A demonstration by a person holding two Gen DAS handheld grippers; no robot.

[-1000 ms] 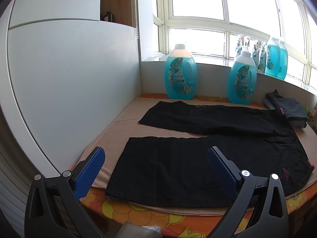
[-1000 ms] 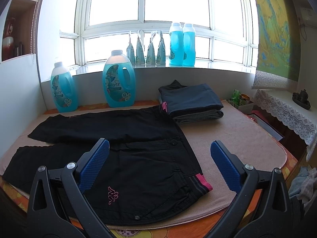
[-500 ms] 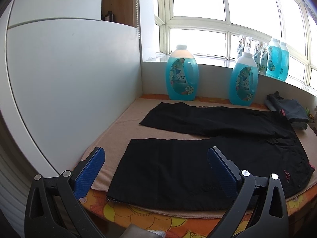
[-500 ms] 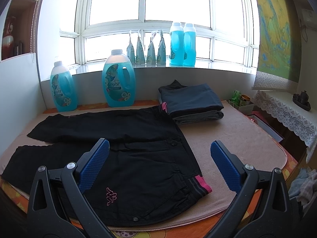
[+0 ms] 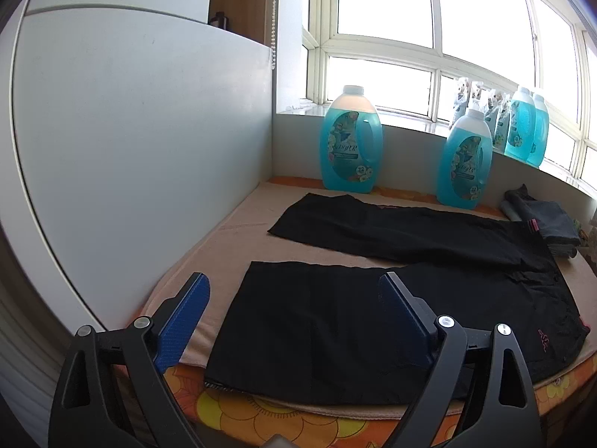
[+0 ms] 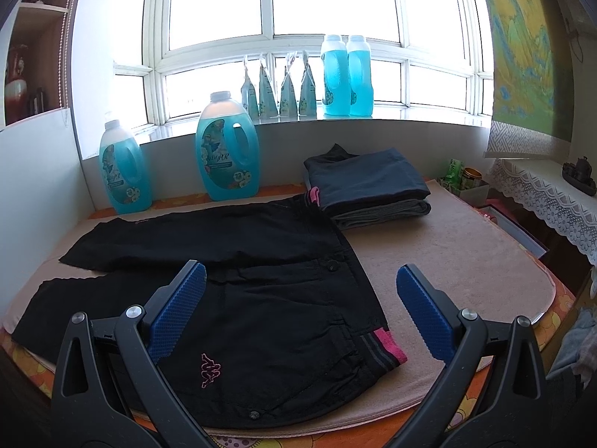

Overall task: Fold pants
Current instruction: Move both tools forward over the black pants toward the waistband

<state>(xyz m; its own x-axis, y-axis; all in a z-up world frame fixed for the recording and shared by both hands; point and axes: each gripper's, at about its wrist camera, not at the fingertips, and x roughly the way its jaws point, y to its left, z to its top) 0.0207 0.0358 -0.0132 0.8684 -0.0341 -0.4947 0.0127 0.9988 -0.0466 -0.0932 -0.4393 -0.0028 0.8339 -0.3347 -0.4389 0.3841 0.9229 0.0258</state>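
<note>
Black pants (image 6: 268,291) lie flat, unfolded, on the beige mat (image 6: 466,261), legs spread toward the left, pink-trimmed waistband toward the right. The right gripper (image 6: 300,313) hovers over the pants' waist end, jaws wide apart with nothing between them; its left blue pad (image 6: 179,310) is over the pants, right pad over bare mat. Behind the pants sit a folded dark clothes stack (image 6: 369,186) touching the waistband corner and two blue detergent jugs (image 6: 227,156); more bottles on the windowsill (image 6: 410,117).
</note>
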